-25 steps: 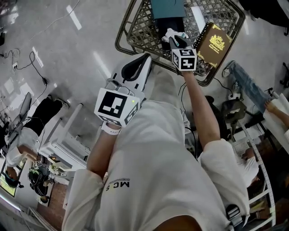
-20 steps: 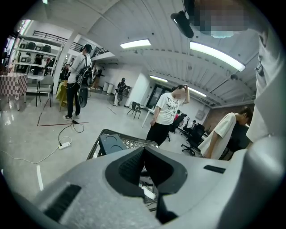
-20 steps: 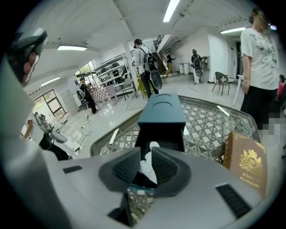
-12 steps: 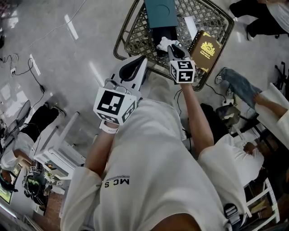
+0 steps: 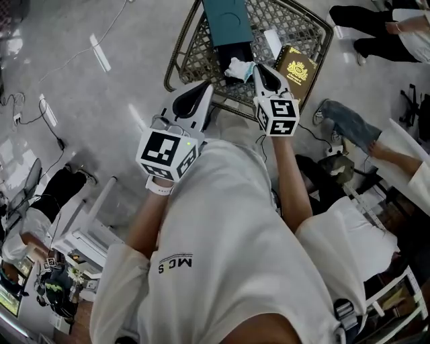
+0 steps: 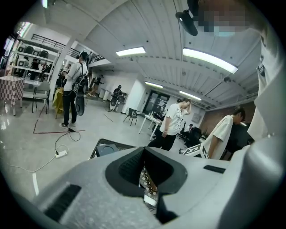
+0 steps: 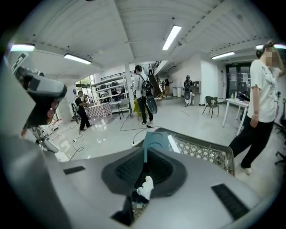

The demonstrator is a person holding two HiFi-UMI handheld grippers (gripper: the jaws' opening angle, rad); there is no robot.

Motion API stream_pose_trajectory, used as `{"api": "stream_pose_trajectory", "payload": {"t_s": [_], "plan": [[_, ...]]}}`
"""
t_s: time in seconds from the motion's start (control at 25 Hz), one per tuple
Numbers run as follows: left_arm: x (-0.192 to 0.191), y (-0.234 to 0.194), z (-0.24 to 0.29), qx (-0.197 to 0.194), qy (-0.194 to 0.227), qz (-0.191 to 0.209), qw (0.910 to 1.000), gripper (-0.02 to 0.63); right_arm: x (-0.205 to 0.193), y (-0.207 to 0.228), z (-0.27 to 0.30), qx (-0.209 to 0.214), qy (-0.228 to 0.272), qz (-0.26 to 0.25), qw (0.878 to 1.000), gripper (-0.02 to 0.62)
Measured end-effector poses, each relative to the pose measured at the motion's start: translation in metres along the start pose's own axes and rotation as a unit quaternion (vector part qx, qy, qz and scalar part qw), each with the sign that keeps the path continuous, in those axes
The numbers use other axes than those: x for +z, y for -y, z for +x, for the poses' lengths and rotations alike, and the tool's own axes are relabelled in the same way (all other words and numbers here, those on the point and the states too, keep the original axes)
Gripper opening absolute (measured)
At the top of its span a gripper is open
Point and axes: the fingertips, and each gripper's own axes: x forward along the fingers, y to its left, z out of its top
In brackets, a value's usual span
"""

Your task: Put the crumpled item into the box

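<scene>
The crumpled white item (image 5: 238,68) lies at the near end of the black box (image 5: 230,52) on the wire basket table (image 5: 306,33). It also shows through the jaw slit in the right gripper view (image 7: 145,185). My right gripper (image 5: 264,70) sits just right of the item, apart from it, jaws nearly together and holding nothing. My left gripper (image 5: 196,99) hangs at the basket's near-left rim, shut and empty. Only basket mesh (image 6: 146,180) shows past the left gripper's jaws.
A teal box lid (image 5: 227,15) lies beyond the black box. A dark book with a gold emblem (image 5: 295,69) and a white strip (image 5: 272,41) lie to the right. People stand and sit around, with cables on the glossy floor (image 5: 101,80).
The right gripper has drawn back from the crumpled item, which stays in the black box. Both grippers have pulled toward me, and the head view has shifted.
</scene>
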Motion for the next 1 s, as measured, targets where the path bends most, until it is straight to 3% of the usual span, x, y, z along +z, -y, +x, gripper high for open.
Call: {"api": "stream_pose_trajectory", "payload": {"t_s": [0.44, 1.0], "plan": [[0.008, 0.009, -0.002, -0.01, 0.02, 0.002, 0.9998, 0.025, 0.068, -0.005, -0.071, -0.016, 0.095, -0.013, 0.995, 0.029], [0.018, 0.019, -0.001, -0.015, 0.026, 0.021, 0.9993, 0.025, 0.087, -0.013, -0.116, -0.023, 0.149, 0.016, 0.988, 0.02]]}}
